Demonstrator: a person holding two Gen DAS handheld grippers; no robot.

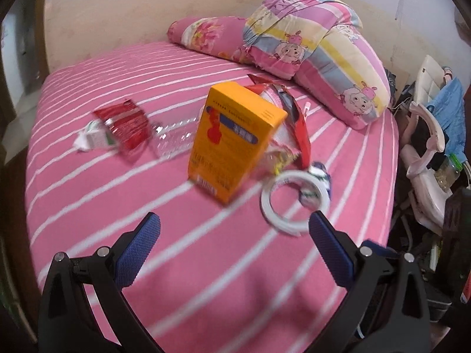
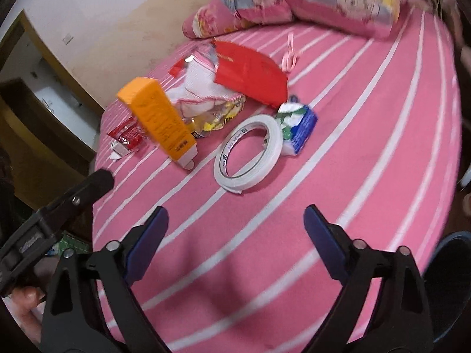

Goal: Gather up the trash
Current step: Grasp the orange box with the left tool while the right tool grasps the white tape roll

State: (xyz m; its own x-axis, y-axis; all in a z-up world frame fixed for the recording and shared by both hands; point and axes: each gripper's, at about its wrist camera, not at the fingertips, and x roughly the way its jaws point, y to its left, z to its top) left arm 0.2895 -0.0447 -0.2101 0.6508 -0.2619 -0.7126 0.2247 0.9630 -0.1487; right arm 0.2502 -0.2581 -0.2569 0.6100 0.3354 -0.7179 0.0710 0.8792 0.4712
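Note:
Trash lies on a pink striped bed [image 1: 206,264]. An orange box [image 1: 232,141] stands in the middle; it also shows in the right wrist view [image 2: 160,120]. A white tape roll [image 1: 291,203] [image 2: 248,154] lies beside it. A blue-white crumpled carton [image 2: 297,129], a red bag [image 2: 253,76] on white cloth [image 2: 200,85], a clear bottle [image 1: 173,139], a red wrapper [image 1: 126,125] and a small white carton [image 1: 91,139] lie around. My left gripper [image 1: 234,223] is open above the bed, short of the box. My right gripper [image 2: 235,216] is open, short of the tape roll.
Patterned pillows [image 1: 309,44] lie at the head of the bed by the wall. A chair with clothes and clutter [image 1: 432,135] stands past the bed's right edge. A wooden cabinet [image 2: 44,108] stands left of the bed. The left gripper's body [image 2: 59,206] shows in the right wrist view.

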